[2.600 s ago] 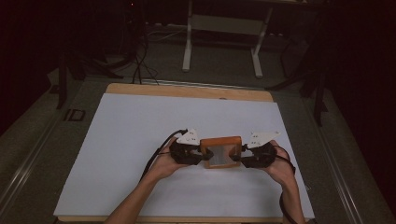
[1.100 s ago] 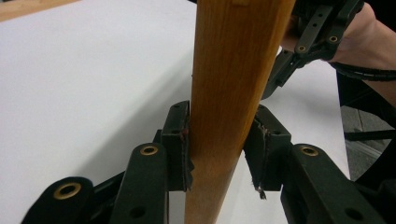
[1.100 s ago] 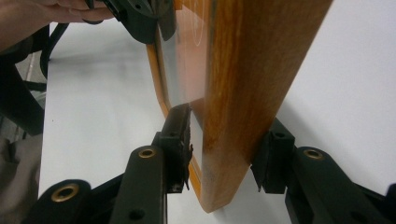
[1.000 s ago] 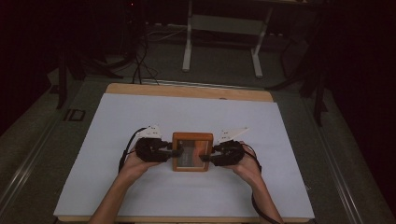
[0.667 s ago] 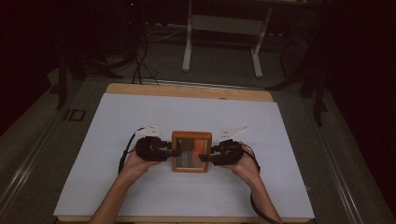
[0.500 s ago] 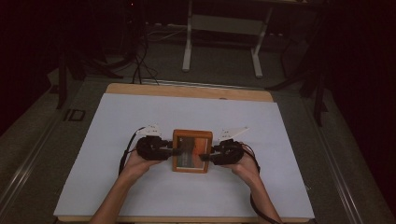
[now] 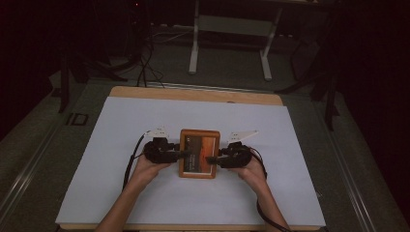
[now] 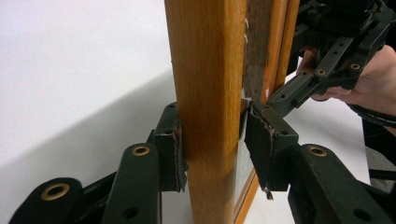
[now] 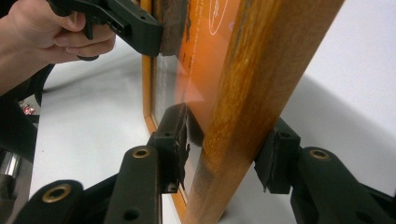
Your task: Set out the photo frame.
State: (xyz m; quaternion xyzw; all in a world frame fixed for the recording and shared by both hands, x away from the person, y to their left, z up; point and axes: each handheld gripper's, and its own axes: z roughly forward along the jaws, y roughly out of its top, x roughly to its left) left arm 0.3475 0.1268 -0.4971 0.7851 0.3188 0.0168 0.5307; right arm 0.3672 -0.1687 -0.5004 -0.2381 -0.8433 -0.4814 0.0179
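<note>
A wooden picture frame [image 7: 199,153] with an orange picture under glass lies in the middle of the white table cover [image 7: 121,125]. My left gripper [image 7: 186,154] holds its left rail and my right gripper [image 7: 211,158] holds its right rail. In the left gripper view the frame's rail [image 8: 210,93] stands between the left gripper's [image 8: 212,144] pads, which touch both faces. In the right gripper view the right gripper's [image 9: 224,149] pads likewise touch the rail [image 9: 261,84] and the glass. Both pairs of jaws have just been opening a little, with the frame still between them.
The white cover lies on a wooden table top [image 7: 193,93]. Beyond the table's far edge stands a grey metal stand [image 7: 232,29] on a dark floor, with cables [image 7: 145,63] at the far left. Each gripper's cable trails back along the person's forearm.
Since the earliest frame both hands have carried the frame leftwards to the middle of the cover. Over the last second hands and frame have hardly moved.
</note>
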